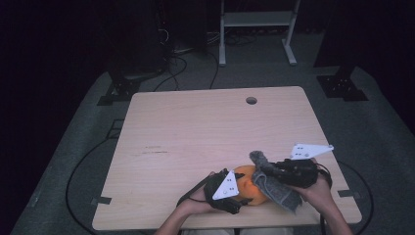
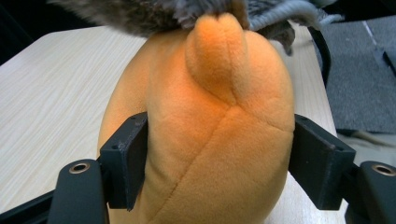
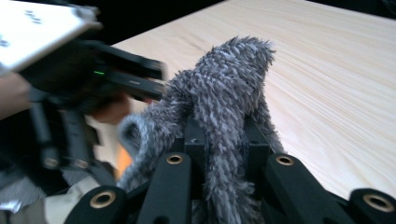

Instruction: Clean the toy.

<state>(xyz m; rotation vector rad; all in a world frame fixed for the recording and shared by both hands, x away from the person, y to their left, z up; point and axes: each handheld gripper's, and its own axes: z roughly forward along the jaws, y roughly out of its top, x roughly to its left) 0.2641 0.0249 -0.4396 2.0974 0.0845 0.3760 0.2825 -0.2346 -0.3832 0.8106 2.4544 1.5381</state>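
Observation:
An orange plush toy (image 1: pixel 247 186) lies near the table's front edge. My left gripper (image 1: pixel 234 196) is shut on it; in the left gripper view the jaws press both sides of the orange plush toy (image 2: pixel 215 135). A grey fuzzy cloth (image 1: pixel 274 186) drapes over the toy's right side. My right gripper (image 1: pixel 266 169) is shut on this cloth, and in the right gripper view the grey fuzzy cloth (image 3: pixel 224 116) rises between the jaws. The left gripper (image 3: pixel 70 84) shows blurred at the left of that view.
The light wooden table (image 1: pixel 205 132) has a round hole (image 1: pixel 251 100) near its far edge. Cables lie on the grey floor around it. A white frame (image 1: pixel 257 29) stands behind the table, with dark stands at the far left and right.

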